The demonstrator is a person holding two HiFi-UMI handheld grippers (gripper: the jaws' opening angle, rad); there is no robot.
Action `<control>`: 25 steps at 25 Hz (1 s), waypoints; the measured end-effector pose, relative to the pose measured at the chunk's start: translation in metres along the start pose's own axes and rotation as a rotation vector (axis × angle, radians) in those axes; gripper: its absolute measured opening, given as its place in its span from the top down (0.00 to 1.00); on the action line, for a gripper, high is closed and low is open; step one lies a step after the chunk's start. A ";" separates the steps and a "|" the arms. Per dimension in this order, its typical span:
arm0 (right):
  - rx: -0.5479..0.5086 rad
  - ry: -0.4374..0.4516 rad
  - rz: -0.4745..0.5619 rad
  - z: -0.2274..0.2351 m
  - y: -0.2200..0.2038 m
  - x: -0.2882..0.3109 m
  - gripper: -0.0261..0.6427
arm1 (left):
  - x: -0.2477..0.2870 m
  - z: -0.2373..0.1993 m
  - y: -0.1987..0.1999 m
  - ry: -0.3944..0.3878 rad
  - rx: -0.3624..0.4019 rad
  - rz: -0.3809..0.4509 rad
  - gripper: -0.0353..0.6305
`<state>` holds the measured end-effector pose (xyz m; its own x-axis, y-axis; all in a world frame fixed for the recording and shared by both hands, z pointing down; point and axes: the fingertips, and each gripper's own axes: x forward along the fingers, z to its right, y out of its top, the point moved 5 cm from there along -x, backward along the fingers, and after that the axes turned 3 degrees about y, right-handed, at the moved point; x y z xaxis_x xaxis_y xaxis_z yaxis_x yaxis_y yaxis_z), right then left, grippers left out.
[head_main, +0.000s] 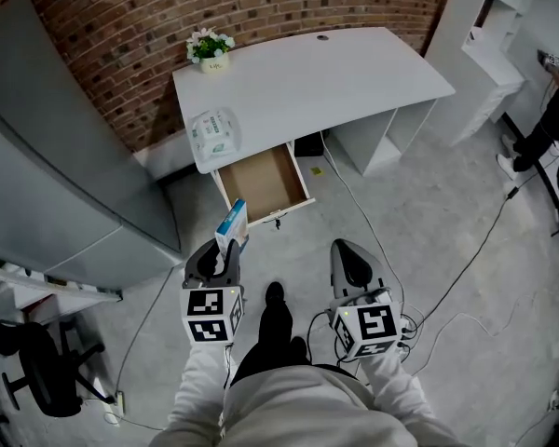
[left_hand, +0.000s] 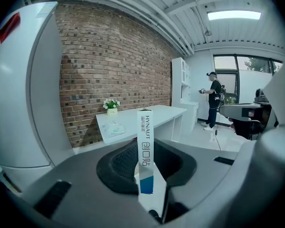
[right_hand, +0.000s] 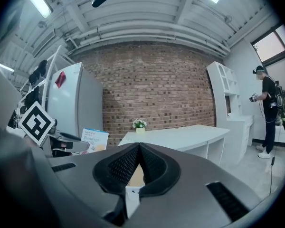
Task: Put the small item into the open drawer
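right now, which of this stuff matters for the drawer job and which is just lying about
For the job:
bandage box, clamped in the left gripper
open drawer
desk

Lying about:
tissue pack and flower pot, both on the desk
floor cables
right gripper, shut and empty

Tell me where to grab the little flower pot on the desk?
Probably pinch the small white flower pot across its sides, under the blooms, coming level from the white desk's front. It stands upright at the back edge by the red brick wall, and flowers cover its top.
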<state>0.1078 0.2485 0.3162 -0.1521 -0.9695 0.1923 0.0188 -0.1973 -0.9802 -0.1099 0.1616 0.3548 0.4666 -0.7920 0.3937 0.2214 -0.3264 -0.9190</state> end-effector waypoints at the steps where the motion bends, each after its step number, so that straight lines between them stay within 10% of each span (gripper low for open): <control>1: 0.001 0.000 -0.005 0.002 0.000 0.011 0.92 | 0.010 -0.005 0.001 -0.001 -0.004 -0.004 0.80; 25: 0.002 -0.077 -0.069 0.034 0.022 0.195 0.92 | 0.188 -0.070 0.033 -0.136 -0.010 -0.069 0.80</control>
<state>0.1118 0.0505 0.3334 -0.0769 -0.9618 0.2627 0.0130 -0.2645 -0.9643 -0.0750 -0.0341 0.3969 0.5629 -0.6905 0.4543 0.2482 -0.3831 -0.8897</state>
